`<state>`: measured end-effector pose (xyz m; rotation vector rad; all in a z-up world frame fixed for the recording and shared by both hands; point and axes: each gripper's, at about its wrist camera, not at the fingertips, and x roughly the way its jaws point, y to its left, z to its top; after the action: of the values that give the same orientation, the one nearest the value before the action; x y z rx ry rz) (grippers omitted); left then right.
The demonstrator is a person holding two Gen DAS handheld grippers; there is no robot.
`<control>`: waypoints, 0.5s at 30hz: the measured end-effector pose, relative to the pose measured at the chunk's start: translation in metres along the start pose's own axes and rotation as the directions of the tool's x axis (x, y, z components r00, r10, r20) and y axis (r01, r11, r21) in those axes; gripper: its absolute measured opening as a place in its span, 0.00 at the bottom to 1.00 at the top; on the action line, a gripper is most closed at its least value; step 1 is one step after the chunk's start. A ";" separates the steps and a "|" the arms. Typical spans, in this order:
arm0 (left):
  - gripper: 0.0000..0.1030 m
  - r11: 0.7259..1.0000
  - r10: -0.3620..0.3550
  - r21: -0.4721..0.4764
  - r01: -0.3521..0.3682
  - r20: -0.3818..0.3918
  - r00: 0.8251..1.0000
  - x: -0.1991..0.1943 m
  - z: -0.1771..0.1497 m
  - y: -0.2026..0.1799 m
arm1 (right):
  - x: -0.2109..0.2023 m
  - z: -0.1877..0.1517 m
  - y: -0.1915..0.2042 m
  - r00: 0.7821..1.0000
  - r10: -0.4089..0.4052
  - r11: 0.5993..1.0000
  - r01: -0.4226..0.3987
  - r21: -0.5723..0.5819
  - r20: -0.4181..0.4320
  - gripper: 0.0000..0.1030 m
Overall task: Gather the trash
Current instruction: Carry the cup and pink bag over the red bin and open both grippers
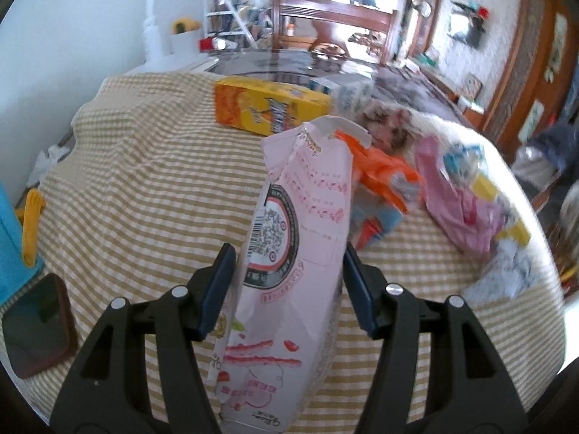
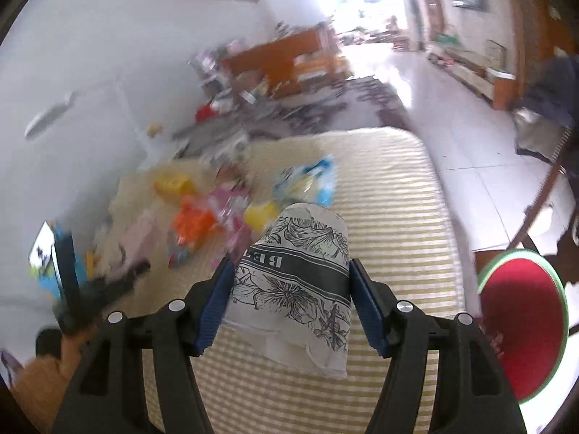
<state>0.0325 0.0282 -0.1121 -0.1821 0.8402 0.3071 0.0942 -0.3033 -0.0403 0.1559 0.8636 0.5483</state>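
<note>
We held a pink bag [image 1: 289, 253] in the left gripper [image 1: 286, 285] and a paper cup [image 2: 296, 282] in the right gripper [image 2: 289, 296] (both clamped); either light piece could have slipped onto the tabletop [image 2: 391, 195].

A pink snack bag [image 1: 289, 253], torn open on top, stands upright. A flower-printed paper cup [image 2: 296, 282] lies tilted. Orange [image 1: 383, 170] and pink wrappers [image 1: 459, 202] lie crumpled on the striped table [image 1: 126, 181].

A table draped in tan-and-white checked cloth [image 1: 137, 181] bears a yellow-orange carton [image 1: 267, 108], orange wrapper [image 1: 383, 170] and pink plastic bag [image 1: 456, 202].
</note>
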 end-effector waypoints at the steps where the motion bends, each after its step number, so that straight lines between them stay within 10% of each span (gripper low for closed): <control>1: 0.55 1.000 0.003 0.025 -0.003 -0.004 1.000 0.000 -0.003 -0.008 | -0.002 0.001 -0.006 1.000 0.001 0.999 -0.001 0.033 0.005 0.61; 15: 0.55 0.938 -0.307 0.162 0.306 -0.023 0.952 -0.053 -0.003 -0.143 | -0.032 0.004 -0.071 0.997 -0.042 0.959 0.020 0.283 0.072 0.61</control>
<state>0.0453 -0.1176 -0.0685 -0.1562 0.8170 -0.0553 0.1081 -0.3797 -0.0402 0.4212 0.8644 0.3844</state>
